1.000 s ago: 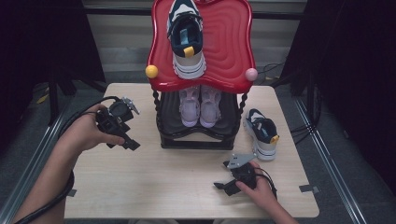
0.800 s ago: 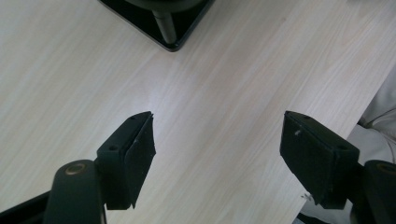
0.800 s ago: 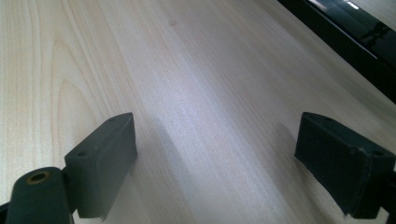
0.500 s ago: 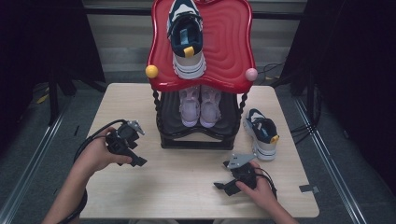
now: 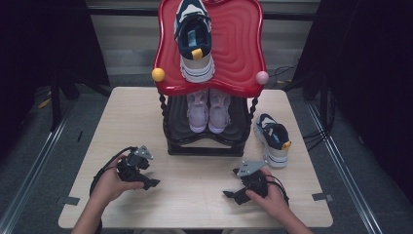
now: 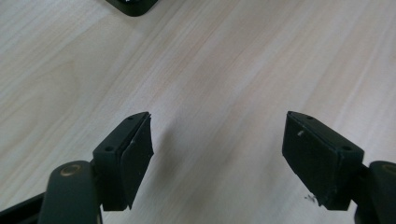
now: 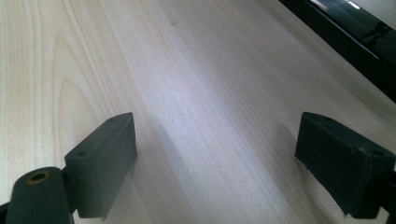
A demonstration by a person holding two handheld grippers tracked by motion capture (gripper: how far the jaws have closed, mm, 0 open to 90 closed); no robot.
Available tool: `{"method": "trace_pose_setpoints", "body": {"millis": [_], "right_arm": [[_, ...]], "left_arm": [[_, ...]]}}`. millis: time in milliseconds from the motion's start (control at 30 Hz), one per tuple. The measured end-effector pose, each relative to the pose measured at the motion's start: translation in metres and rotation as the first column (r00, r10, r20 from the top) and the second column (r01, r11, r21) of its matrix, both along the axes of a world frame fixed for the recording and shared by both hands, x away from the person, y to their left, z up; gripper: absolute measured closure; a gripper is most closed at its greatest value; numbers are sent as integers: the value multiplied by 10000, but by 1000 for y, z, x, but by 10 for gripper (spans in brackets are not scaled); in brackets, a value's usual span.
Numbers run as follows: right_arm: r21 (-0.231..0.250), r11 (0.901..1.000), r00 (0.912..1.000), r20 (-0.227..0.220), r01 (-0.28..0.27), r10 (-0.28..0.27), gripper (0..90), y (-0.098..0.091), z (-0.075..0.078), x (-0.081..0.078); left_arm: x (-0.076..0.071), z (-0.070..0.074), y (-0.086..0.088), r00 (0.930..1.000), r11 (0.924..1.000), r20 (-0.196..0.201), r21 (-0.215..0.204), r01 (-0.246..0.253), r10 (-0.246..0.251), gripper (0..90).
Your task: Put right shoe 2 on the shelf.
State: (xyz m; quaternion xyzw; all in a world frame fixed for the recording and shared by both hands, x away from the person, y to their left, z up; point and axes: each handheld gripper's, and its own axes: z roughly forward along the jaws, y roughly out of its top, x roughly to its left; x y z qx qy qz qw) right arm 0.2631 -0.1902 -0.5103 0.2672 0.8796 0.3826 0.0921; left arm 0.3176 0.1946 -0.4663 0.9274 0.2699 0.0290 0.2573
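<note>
A shoe rack with a red top tray [image 5: 238, 53] and a dark lower shelf stands at the table's back middle. On the tray lies a navy and white sneaker [image 5: 195, 41]. A pale pink pair [image 5: 208, 109] sits on the lower shelf. A second navy and white sneaker [image 5: 272, 139] rests on the table to the right of the rack. My left gripper [image 5: 148, 179] [image 6: 217, 154] is low over the front left of the table, open, with bare wood between its jaws. Open too, my right gripper [image 5: 233, 195] [image 7: 217, 158] sits at the front right with nothing in it.
The light wooden table [image 5: 195, 204] has bare room in front of the rack, between my two hands. A corner of the rack's black base [image 6: 133, 5] shows at the top of the left gripper view. The dark base edge [image 7: 345, 32] crosses the right gripper view's upper right.
My left hand has come down and nearer the table's front edge with its gripper. The right hand and the shoes have stayed put.
</note>
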Motion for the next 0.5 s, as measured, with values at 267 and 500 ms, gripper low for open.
{"method": "trace_pose_setpoints", "body": {"millis": [267,500], "right_arm": [[-19,9999,9999,59,-127,127,118,-2,0,0],[-132,9995,9991,-306,-284,280,147,-9,4,2]], "left_arm": [[-7,-19,-2,9995,9993,242,-320,189,-181,216],[-17,-30,1,9932,9953,1163,-955,163,-51,143]]}}
